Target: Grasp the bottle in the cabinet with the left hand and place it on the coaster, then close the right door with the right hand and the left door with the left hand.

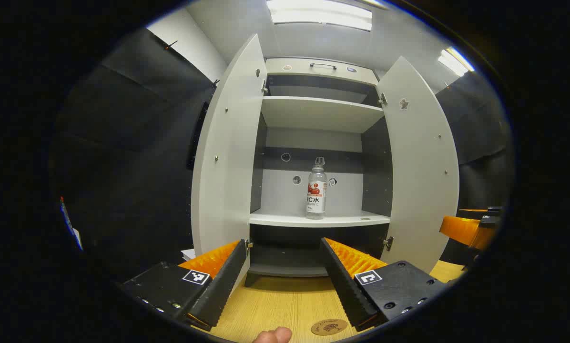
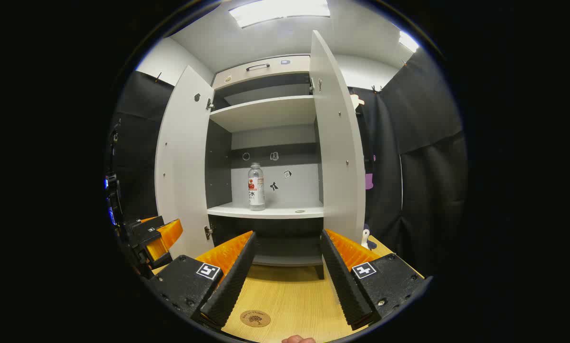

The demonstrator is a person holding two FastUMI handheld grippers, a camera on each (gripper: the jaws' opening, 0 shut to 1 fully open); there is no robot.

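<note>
The left gripper [image 1: 283, 276] is wide open with nothing in it, the bottle [image 1: 316, 192] stands on the cabinet's [image 1: 321, 114] middle shelf — both doors open — and the right gripper [image 2: 287, 274] is wide open too, above the counter [image 2: 290, 300] by the coaster [image 2: 255, 318].

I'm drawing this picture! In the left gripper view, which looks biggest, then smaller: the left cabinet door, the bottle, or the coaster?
1. Left cabinet door, clearly biggest.
2. Bottle and coaster: unsure. The bottle looks taller and the coaster wider, and the coaster is much nearer the camera.
</note>
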